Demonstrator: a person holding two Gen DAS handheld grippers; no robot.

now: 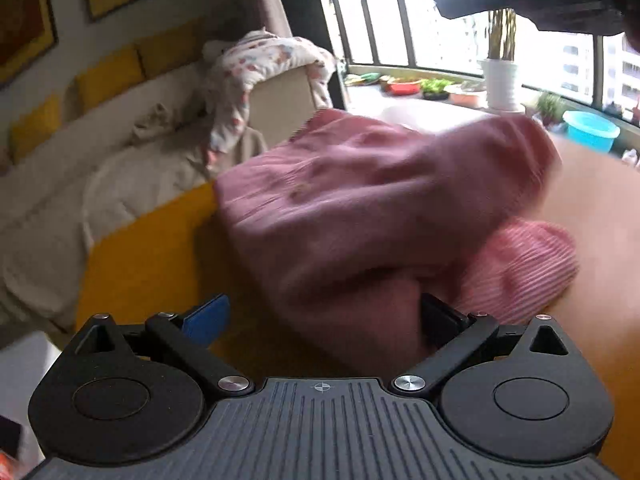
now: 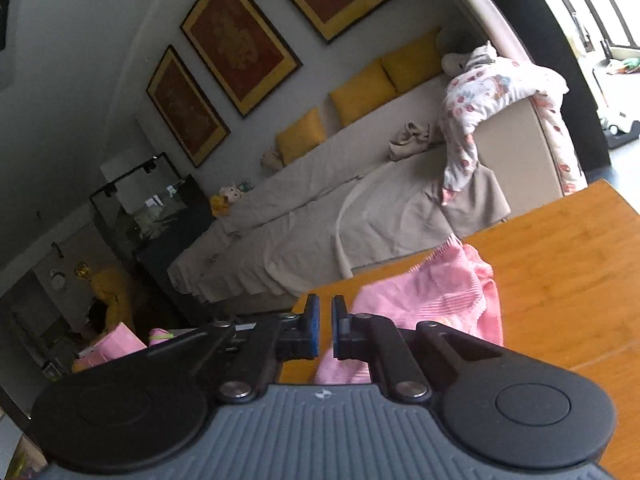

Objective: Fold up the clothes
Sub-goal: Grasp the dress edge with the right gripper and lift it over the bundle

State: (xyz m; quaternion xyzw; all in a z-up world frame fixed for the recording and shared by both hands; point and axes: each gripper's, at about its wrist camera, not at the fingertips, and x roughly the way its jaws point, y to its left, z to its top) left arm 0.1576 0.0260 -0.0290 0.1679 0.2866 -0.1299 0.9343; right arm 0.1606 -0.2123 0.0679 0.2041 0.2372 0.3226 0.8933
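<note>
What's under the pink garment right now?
The pink garment lies bunched on the wooden table; bare wood shows around it. Anything beneath the fabric is covered and cannot be seen.

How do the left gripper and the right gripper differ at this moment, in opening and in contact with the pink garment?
The left gripper is wide open, with the pink garment bunched between its fingers; the right gripper is nearly closed, with nothing visibly clamped. The left faces the window; the right faces the sofa. Both hover over the wooden table.

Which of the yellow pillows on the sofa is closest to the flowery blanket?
The yellow pillow at the far end, right beside the flowery blanket draped over the sofa arm. The other two sit farther along the sofa back.
</note>
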